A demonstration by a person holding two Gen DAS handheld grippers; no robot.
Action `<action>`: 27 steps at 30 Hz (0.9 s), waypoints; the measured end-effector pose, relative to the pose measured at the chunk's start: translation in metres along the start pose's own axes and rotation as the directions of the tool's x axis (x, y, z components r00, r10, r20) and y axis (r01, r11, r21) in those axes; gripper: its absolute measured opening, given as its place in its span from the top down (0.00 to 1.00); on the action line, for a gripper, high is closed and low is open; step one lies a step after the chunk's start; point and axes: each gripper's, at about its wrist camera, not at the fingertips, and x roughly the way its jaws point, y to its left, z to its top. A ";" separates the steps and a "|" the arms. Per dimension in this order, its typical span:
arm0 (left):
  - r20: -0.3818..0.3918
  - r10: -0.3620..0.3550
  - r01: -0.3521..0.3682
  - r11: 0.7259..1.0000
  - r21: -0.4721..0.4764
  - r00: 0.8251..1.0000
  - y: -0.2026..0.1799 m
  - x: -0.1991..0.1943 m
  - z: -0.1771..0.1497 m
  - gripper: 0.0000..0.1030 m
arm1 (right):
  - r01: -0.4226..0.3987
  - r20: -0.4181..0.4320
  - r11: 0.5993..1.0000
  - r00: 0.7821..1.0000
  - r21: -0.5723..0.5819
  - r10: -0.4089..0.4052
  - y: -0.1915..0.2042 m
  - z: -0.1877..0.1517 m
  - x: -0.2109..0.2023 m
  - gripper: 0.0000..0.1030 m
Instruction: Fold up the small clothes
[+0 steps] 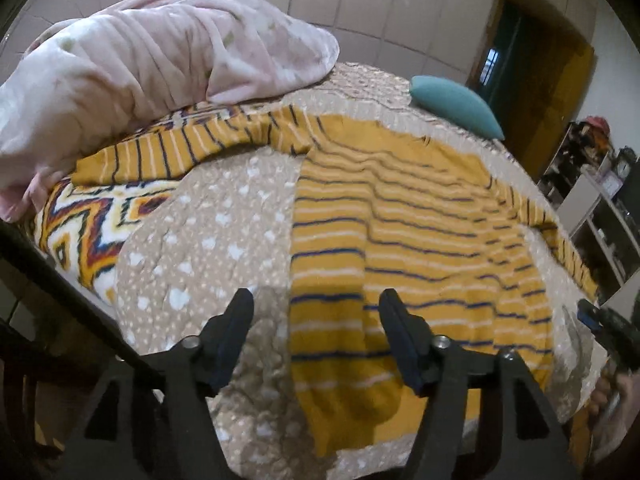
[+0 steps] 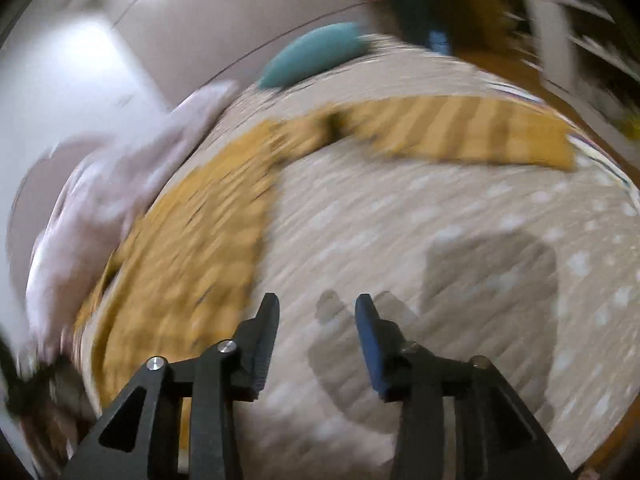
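Indoor light is warm and moderate. In the left wrist view a ceiling lamp glares on the glossy wardrobe (image 1: 360, 12) at 12 o'clock; the shirt (image 1: 400, 240) reads fairly sharp at centre, softer toward the rim, where fisheye bending bulges the bed (image 1: 208, 240) and black corners close in. The right wrist view is heavily motion-smeared: shirt stripes and bed dots streak, only the near black frame stays crisp. A boxy shadow (image 2: 492, 276) falls at 4 o'clock; a white glare patch sits at 10 o'clock.
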 end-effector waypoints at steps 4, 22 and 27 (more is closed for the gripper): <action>-0.028 -0.038 0.037 0.999 -0.007 0.999 -0.009 0.014 0.007 0.36 | 0.001 0.048 0.956 0.999 0.295 -0.016 -0.075 0.049 0.022 0.55; -0.007 -0.051 0.051 0.997 -0.056 0.999 -0.003 0.025 0.024 0.36 | 0.171 0.216 0.869 0.930 0.464 -0.299 -0.138 0.183 -0.031 0.94; 0.011 -0.036 0.037 0.993 -0.111 0.999 0.023 0.019 0.026 0.35 | 0.236 0.219 0.951 0.935 0.199 -0.278 -0.039 0.213 -0.013 0.94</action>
